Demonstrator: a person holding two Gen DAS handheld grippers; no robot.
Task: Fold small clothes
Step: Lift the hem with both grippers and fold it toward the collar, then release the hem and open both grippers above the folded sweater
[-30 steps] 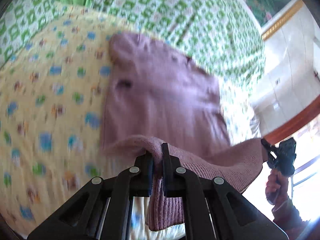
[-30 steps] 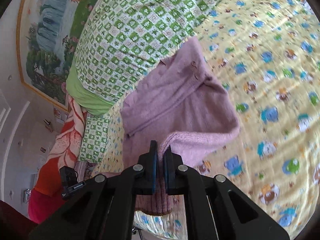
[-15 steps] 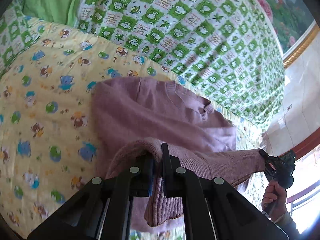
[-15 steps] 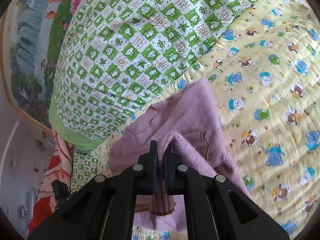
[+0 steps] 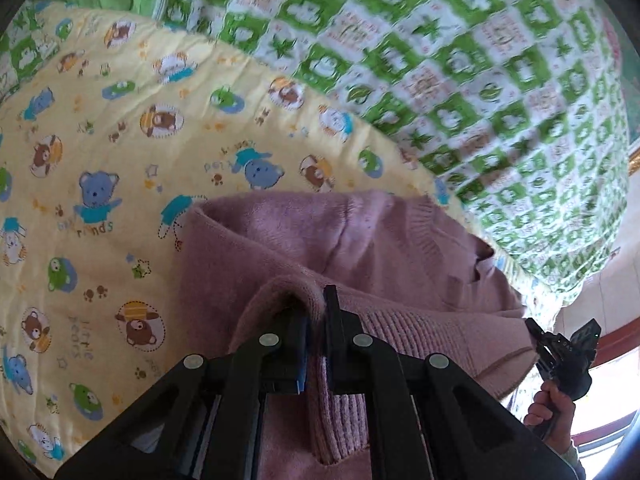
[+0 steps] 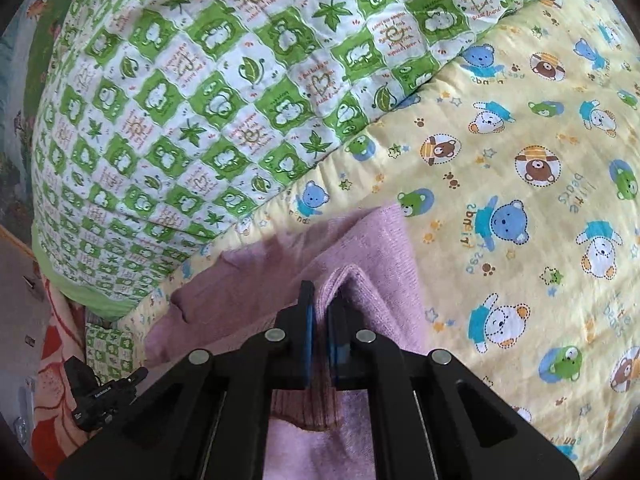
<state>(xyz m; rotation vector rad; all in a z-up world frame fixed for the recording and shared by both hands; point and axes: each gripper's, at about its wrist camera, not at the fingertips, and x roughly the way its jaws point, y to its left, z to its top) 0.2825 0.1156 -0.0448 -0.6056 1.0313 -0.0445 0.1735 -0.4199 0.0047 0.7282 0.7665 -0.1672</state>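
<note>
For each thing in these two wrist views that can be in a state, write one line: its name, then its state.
pink sweater: partly folded, ribbed hem lifted over its body.
left gripper: shut on the hem.
right gripper: shut on the hem.
yellow bear blanket: spread flat under the sweater.
green checked quilt: bunched up beyond the sweater.
</note>
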